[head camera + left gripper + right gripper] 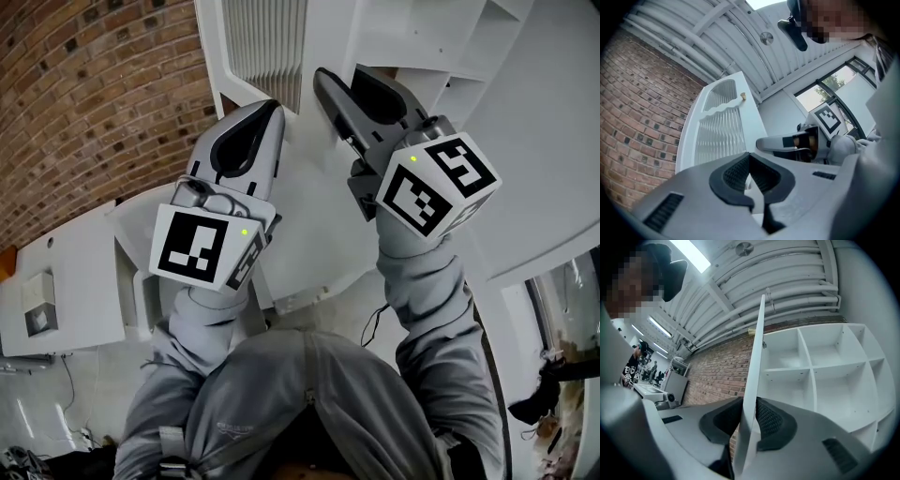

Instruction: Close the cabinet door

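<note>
door (753, 380) edge btwn R gripper (749, 417) jaws | shelves (820, 376) R of door | brick wall (717, 371) L

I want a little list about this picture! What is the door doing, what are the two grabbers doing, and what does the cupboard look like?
Cabinet door: white, standing open
Door panel: ribbed
Knob: small, on the door's front
Right gripper: jaws clamped on the door's edge
Left gripper: jaws together, nothing in them, near the door's front; whether it touches cannot be told
Cabinet shelves: white compartments, uncovered
Brick wall: beside the cabinet
</note>
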Demonstrator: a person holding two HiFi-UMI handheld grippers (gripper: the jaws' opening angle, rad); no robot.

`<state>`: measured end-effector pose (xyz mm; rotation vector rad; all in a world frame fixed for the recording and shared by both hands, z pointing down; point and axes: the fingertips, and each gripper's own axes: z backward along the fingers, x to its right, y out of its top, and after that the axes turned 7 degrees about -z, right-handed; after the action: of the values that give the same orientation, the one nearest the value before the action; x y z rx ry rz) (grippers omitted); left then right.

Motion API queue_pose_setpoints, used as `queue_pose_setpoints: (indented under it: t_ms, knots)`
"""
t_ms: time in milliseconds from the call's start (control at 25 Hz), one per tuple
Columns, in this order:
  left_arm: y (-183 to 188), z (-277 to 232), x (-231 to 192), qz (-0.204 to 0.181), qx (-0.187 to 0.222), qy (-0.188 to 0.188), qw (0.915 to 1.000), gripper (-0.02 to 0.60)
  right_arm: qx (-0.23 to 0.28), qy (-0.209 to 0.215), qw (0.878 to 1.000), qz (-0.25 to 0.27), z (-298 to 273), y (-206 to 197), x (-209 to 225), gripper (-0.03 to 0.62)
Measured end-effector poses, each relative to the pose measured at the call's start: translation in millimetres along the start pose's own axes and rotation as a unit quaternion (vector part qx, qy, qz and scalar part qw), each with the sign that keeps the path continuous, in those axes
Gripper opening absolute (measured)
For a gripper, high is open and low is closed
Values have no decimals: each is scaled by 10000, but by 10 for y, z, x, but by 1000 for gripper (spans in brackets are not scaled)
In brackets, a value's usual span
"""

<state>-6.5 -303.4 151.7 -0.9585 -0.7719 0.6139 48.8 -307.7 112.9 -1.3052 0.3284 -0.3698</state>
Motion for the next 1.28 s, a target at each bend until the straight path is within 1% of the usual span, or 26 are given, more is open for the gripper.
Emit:
queue_pose_setpoints:
  t_ms: [400,640,840,960,1280]
  knots:
    - [-153,-83,116,227,-65,-427,9988,3,-73,-66,9999,-137,14,8,296,92]
    - [-217,-197,122,225,-106,-507,9984,3,-92,-32,9997,-209,6,20,531,92]
    - [-253,-385,114,143,-59,-493,9987,3,-34,149,9995,-277,-40,17,758,97]
    - [-291,-542,143,89,-24,-457,9989,3,39,347,9988,-338,-40,-11,887,97]
    - [-392,-1025,224,27,14,-322,9995,3,-49,882,9951,-443,-128,-66,1239,101]
